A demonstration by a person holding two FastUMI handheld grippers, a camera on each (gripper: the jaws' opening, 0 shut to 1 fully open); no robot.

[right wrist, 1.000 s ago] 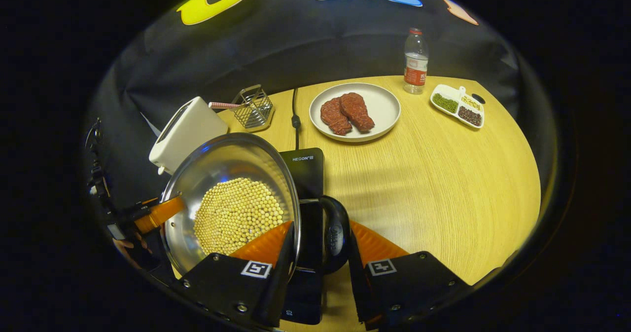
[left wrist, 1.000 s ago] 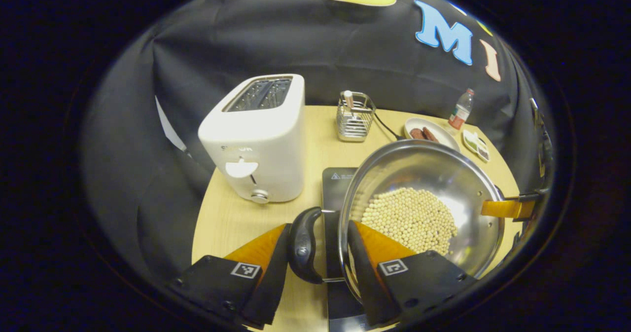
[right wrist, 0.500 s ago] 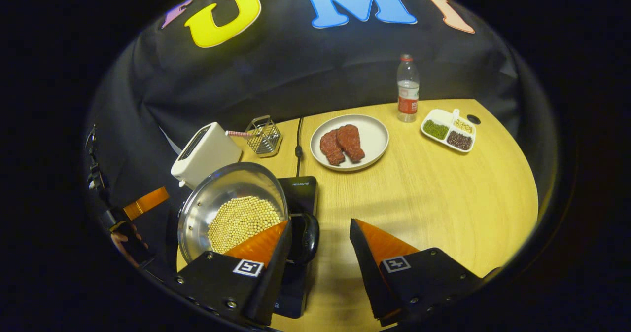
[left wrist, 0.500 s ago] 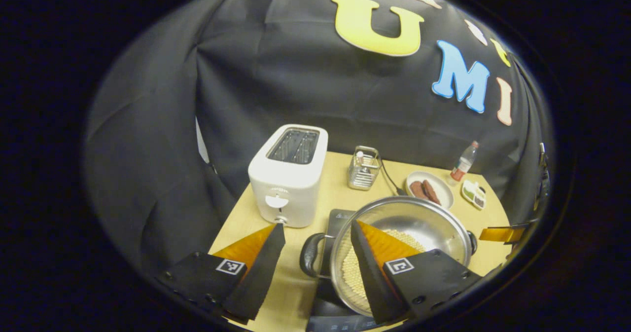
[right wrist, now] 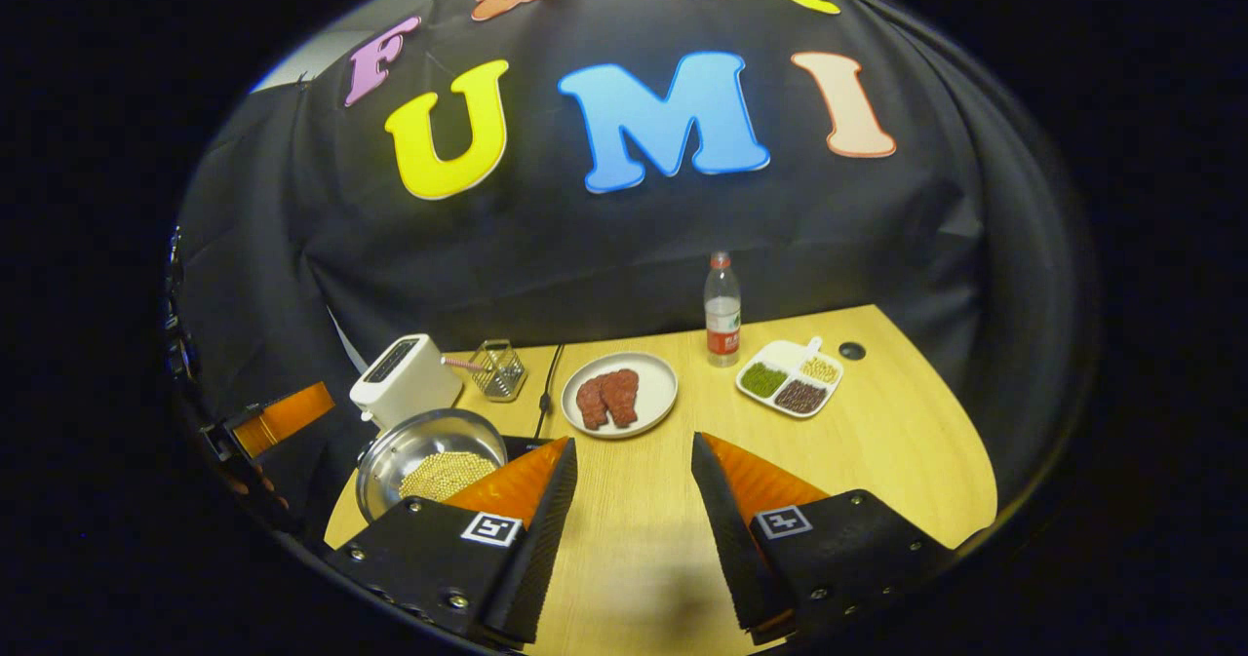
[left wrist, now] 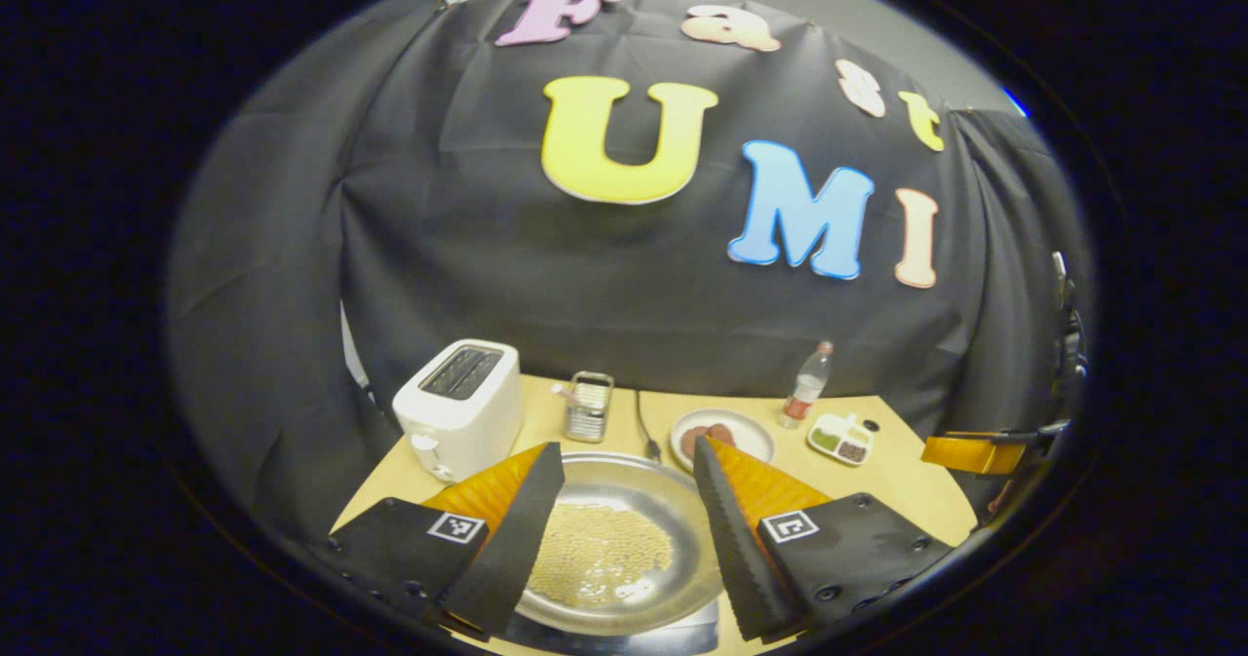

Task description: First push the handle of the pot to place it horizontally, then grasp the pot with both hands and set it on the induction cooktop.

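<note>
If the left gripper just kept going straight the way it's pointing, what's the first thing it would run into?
Probably the pot of beans, lying between the left gripper's open fingers; depth is unclear, so it might pass above it toward the table.

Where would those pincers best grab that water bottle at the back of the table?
Probably the water bottle is best taken round its straight middle, coming level from the front. It stands upright, and the plate and divided dish leave a gap before it. The cap looks too narrow.

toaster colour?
White, with dark slots on top. The toaster shows best in the left gripper view, left of the pot.
</note>
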